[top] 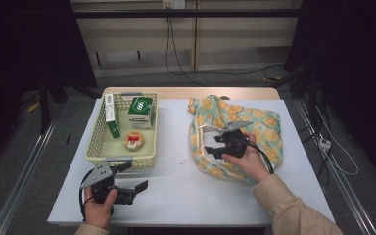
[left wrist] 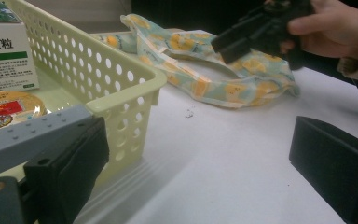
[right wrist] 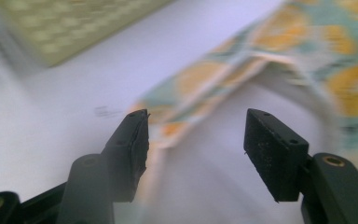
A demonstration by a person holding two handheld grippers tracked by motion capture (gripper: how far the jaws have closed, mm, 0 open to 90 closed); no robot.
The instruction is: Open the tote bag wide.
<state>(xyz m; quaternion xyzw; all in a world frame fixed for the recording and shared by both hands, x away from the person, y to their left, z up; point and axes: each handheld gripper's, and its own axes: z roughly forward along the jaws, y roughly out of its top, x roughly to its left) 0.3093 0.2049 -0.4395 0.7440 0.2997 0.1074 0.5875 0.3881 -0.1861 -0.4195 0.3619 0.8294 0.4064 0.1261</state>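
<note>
A cloth bag (top: 264,122) with an orange fruit print lies on the right half of the white table (top: 186,191). My right gripper (top: 210,146) hovers over the bag's near left part, open, with nothing between its fingers. In the right gripper view, which is blurred, the open jaws (right wrist: 196,149) stand above the bag's folded edge (right wrist: 200,88). My left gripper (top: 133,176) is at the front left, open and holding nothing, just off the front corner of the pale green basket (top: 95,137). In the left gripper view the basket corner (left wrist: 121,88) is next to the left jaw.
The basket holds a green and white box (top: 142,111), a slim green box (top: 110,115) and a round tin (top: 133,140). A small dark speck (left wrist: 189,113) lies on the table between basket and bag. Cables run across the floor beyond the table.
</note>
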